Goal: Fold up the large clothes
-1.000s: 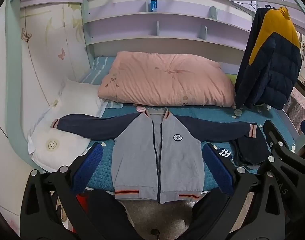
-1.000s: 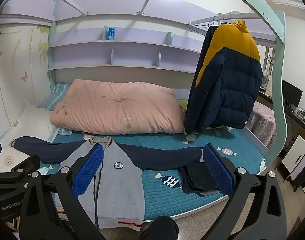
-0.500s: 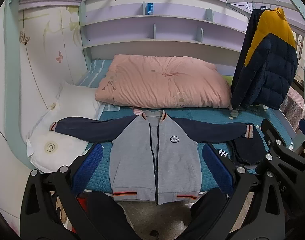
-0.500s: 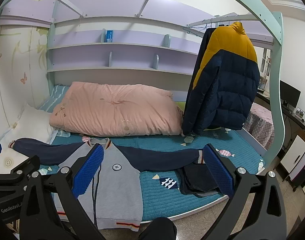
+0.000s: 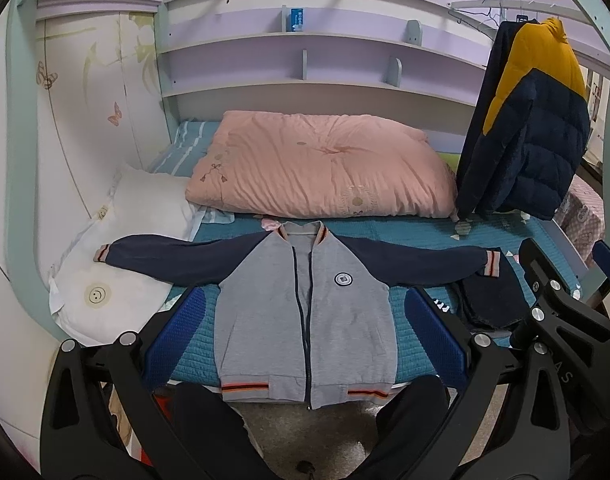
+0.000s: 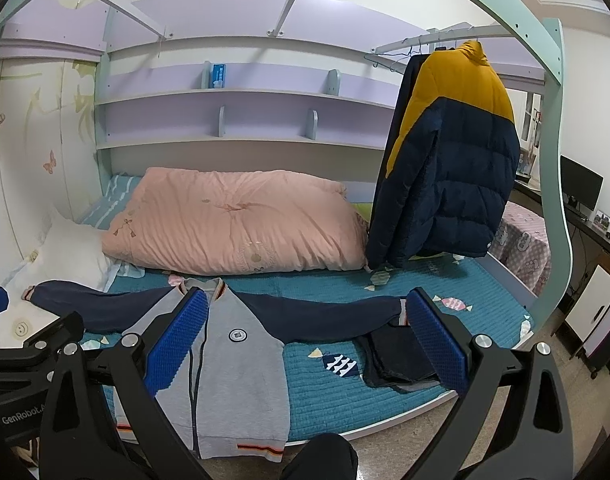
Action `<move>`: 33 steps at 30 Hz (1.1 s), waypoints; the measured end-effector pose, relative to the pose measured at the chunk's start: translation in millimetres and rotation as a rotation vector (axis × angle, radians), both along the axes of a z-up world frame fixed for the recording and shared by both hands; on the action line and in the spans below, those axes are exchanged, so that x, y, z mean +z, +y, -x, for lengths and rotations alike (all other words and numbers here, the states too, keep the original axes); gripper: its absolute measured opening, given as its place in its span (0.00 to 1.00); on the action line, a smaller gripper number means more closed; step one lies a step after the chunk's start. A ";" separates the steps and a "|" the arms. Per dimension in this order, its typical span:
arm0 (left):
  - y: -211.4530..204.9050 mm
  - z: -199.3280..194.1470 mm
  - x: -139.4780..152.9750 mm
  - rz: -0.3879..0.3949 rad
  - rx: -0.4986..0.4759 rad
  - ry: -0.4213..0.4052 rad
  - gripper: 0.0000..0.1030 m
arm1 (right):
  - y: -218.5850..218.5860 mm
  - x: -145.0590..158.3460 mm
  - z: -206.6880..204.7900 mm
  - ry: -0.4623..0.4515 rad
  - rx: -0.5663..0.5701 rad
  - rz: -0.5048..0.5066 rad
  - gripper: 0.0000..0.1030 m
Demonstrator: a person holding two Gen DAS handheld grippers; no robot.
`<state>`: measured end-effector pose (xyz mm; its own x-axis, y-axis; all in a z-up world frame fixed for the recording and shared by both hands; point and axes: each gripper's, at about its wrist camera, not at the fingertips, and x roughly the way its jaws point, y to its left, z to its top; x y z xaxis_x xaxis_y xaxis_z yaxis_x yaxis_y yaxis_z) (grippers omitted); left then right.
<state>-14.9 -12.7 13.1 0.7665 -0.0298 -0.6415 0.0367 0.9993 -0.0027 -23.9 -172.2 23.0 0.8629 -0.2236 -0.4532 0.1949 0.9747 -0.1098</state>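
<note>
A grey jacket (image 5: 305, 312) with navy sleeves lies face up and zipped across the blue bedspread (image 5: 425, 236), filling the centre of the left wrist view and the lower left of the right wrist view, its hem hanging just over the near edge of the bed. Both sleeves are spread straight out: one cuff rests on the white pillow (image 5: 105, 280) at left, the other touches a small folded dark garment (image 6: 397, 356) at right. The left gripper (image 5: 305, 340) hangs above the jacket with its blue pads wide apart, holding nothing; the right gripper (image 6: 309, 340) is likewise spread and empty, aimed between the jacket's right sleeve and the dark garment. No fold shows in the jacket yet, so the work appears to stand at its start: the garment is laid flat, and the sleeves and body are all left to be folded. The dark piece may be one already folded, though that cannot be told for sure. A pink quilt (image 5: 325, 168) lies at the back of the bed, and a yellow-and-navy puffer coat (image 6: 449, 160) hangs from a rail at upper right.
</note>
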 end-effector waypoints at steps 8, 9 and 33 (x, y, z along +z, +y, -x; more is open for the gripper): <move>-0.9 0.9 -0.5 0.002 -0.001 -0.001 0.97 | 0.6 -1.2 1.1 -0.001 0.002 -0.002 0.93; -1.5 1.5 -0.2 0.002 -0.001 0.000 0.97 | 0.9 -1.4 1.0 0.000 0.000 -0.001 0.93; -3.9 4.0 -1.5 0.004 -0.007 0.002 0.97 | 0.3 -3.0 4.3 0.003 0.003 -0.006 0.93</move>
